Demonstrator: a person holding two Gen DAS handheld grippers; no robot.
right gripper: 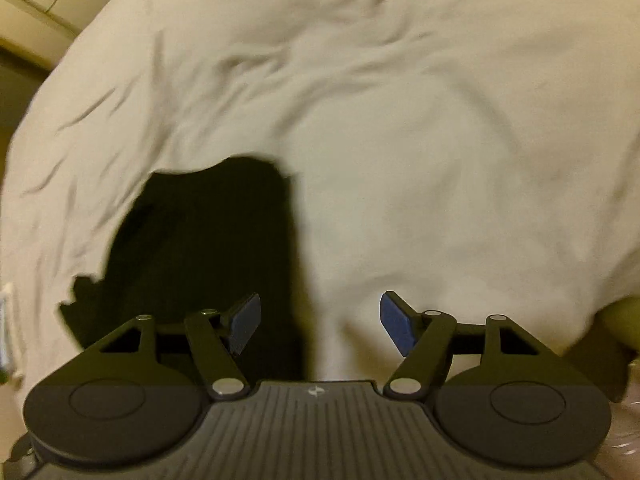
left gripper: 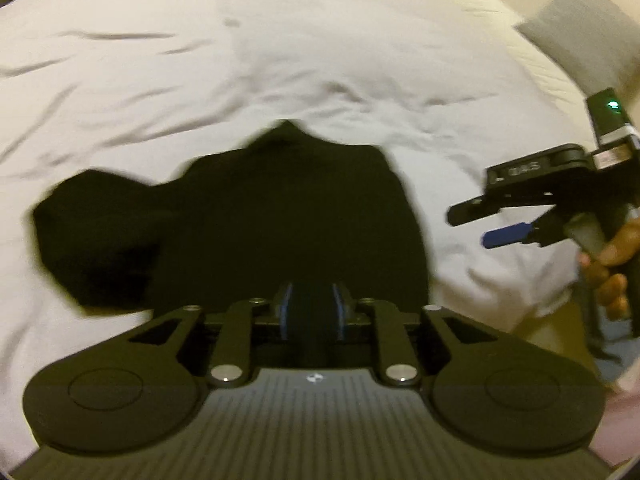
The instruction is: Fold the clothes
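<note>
A black garment [left gripper: 248, 216] lies on the white bedding [left gripper: 280, 52], with one part bunched out to the left. My left gripper [left gripper: 312, 312] is shut on the garment's near edge, dark cloth between its blue pads. The right gripper [left gripper: 500, 236] shows at the right of the left wrist view, held in a hand, off the garment's right side. In the right wrist view the right gripper [right gripper: 320, 320] is open and empty, its blue pads [right gripper: 396, 324] wide apart; the black garment [right gripper: 200, 248] lies to its left, under the left finger.
The white bedding [right gripper: 440, 140] is wrinkled and fills both views. A grey pillow [left gripper: 580, 28] lies at the far right. A pale wall or headboard [right gripper: 32, 12] shows at the far left. The bed's near edge drops off at the right [left gripper: 560, 328].
</note>
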